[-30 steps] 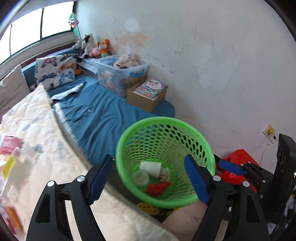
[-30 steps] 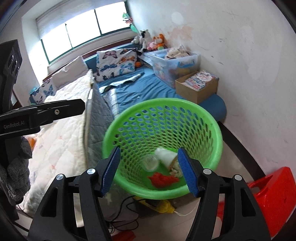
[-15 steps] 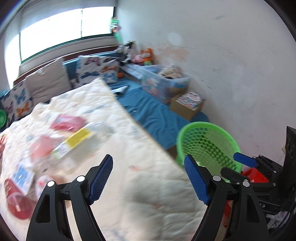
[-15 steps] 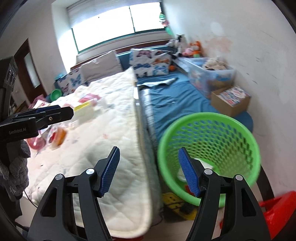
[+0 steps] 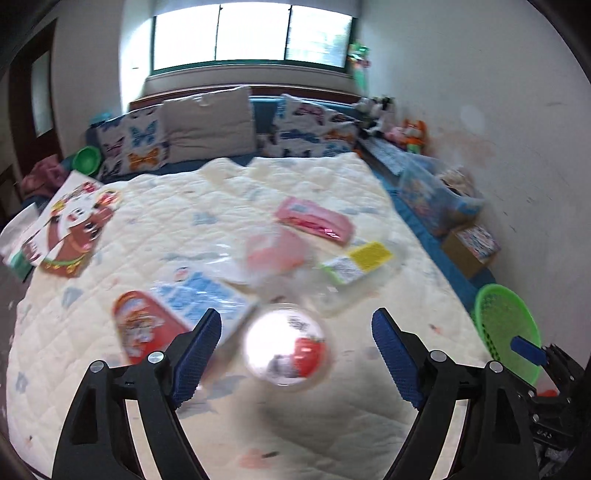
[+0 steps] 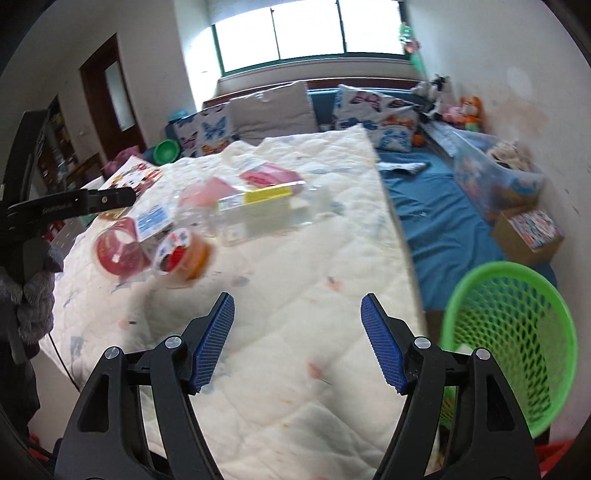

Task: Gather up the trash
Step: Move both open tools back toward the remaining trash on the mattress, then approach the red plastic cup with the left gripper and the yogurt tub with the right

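bed [image 5: 155, 236]: trash lies in a bunch near its middle | cup [image 5: 286, 347]: at the front of the bunch | wrappers [image 5: 314, 219]: behind the cup | basket [image 6: 513, 332]: on the floor, right of the bed | pillows [image 5: 207, 125]: at the far end, under the window [image 5: 251, 33]

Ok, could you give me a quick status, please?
Both claws, left and right, empty, opening. Round lidded cup ahead of left claw. Green mesh basket beside bed. Path clear.

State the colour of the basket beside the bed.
Green; the basket shows best in the right wrist view.
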### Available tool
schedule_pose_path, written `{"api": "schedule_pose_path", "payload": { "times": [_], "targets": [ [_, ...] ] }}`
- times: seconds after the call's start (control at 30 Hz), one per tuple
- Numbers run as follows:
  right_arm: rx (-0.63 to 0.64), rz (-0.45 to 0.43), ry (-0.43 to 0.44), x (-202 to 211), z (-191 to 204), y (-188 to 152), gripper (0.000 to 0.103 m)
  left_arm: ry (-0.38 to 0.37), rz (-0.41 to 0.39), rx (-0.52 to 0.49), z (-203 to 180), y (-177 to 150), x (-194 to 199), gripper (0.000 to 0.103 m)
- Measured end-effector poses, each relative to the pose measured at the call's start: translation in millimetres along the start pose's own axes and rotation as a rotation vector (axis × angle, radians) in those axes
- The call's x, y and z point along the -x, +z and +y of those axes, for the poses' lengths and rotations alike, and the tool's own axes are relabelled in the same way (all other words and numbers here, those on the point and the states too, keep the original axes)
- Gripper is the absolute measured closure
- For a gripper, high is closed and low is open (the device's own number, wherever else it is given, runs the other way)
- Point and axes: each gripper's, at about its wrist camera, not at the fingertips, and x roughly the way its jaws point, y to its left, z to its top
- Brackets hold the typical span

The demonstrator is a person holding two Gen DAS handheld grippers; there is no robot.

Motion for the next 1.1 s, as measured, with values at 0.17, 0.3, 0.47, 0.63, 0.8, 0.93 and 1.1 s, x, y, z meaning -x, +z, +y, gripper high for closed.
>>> {"api": "schedule_pose_path", "payload": {
  "times": [0.17, 0.3, 0.47, 0.63, 0.8, 0.93, 1.1],
  "targets": [
    [0.081, 0.012, 0.037, -18.8, 39.5, 11.8, 0.023, 0.083, 0.001, 0.052, 42.5, 0.5, 0.0, 0.021],
    [0.126, 0.035, 0.065, -36.4, 62.1, 19.0, 0.021, 0.115, 0.017, 0.104, 73.8, -2.5, -1.4, 0.019],
    [0.199, 0.065, 0.099, -61.0, 95.5, 24.8, 0.020, 0.142, 0.035, 0.156, 103.1, -6.1, -4.9, 0.017],
    [0.279, 0.084, 0.111, -82.2, 121.9, 26.6, 0.017, 0.151, 0.058, 0.190, 119.5, -8.5, -8.5, 0.016],
    [0.316, 0.112, 0.121, -107.7, 138.1, 29.2, 0.017, 0.143, 0.081, 0.223, 130.6, -8.8, -15.9, 0.015],
    [0.341, 0.130, 0.121, -126.5, 146.6, 30.9, 0.017, 0.141, 0.102, 0.233, 136.4, -9.0, -22.9, 0.015],
    [0.379, 0.142, 0.099, -145.8, 155.3, 31.8, 0.013, 0.133, 0.125, 0.256, 143.9, -9.3, -32.1, 0.013]
  ]
}}
